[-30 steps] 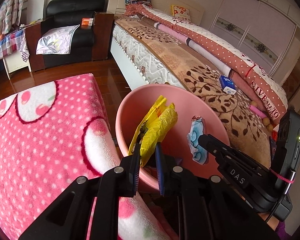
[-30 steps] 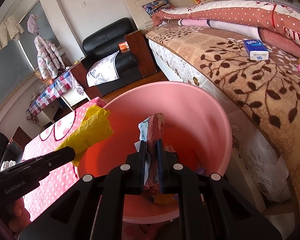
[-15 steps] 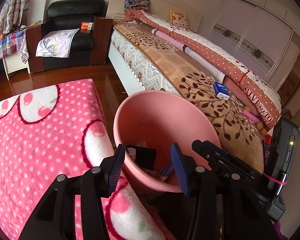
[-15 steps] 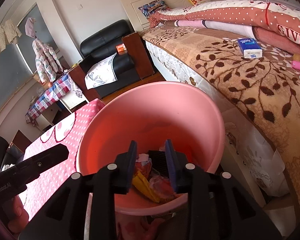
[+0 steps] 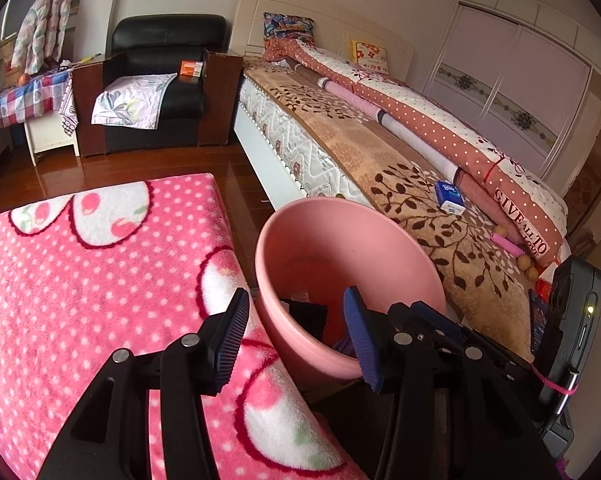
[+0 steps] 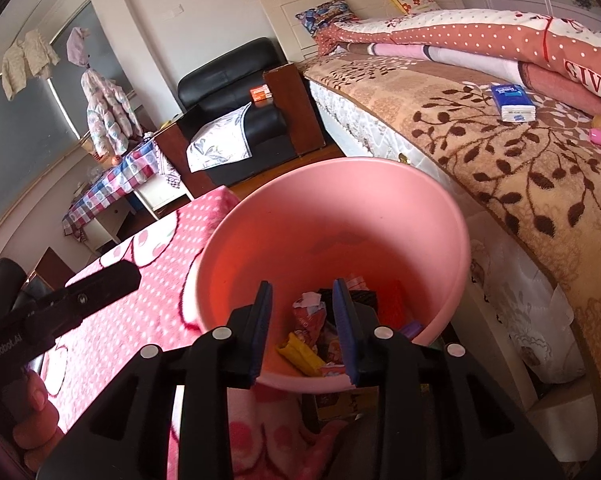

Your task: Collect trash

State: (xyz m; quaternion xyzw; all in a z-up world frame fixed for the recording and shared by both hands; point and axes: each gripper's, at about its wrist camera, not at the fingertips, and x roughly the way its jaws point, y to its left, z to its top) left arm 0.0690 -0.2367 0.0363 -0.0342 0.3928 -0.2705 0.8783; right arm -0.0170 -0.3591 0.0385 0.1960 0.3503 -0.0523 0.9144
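Note:
A pink plastic bin [image 5: 352,240] [image 6: 380,208] stands between the pink dotted blanket and the bed. Several wrappers lie at its bottom, among them a yellow one [image 6: 300,354] and a red-and-white one [image 6: 310,314]. My left gripper [image 5: 296,338] is open and empty, over the bin's near rim. My right gripper [image 6: 302,328] is open and empty, just above the bin's near edge, looking down on the trash. The other gripper's body shows at the right in the left wrist view [image 5: 500,352] and at the left in the right wrist view [image 6: 60,312].
A pink dotted blanket [image 5: 80,280] covers the surface left of the bin. A bed with a leaf-patterned cover [image 5: 440,216] runs along the right, with a blue tissue pack [image 6: 512,102] on it. A black armchair [image 5: 160,80] stands at the back.
Both grippers opened and let go: the yellow wrapper from the left and the blue-and-red wrapper from the right now lie in the bin. Both grippers drew back slightly.

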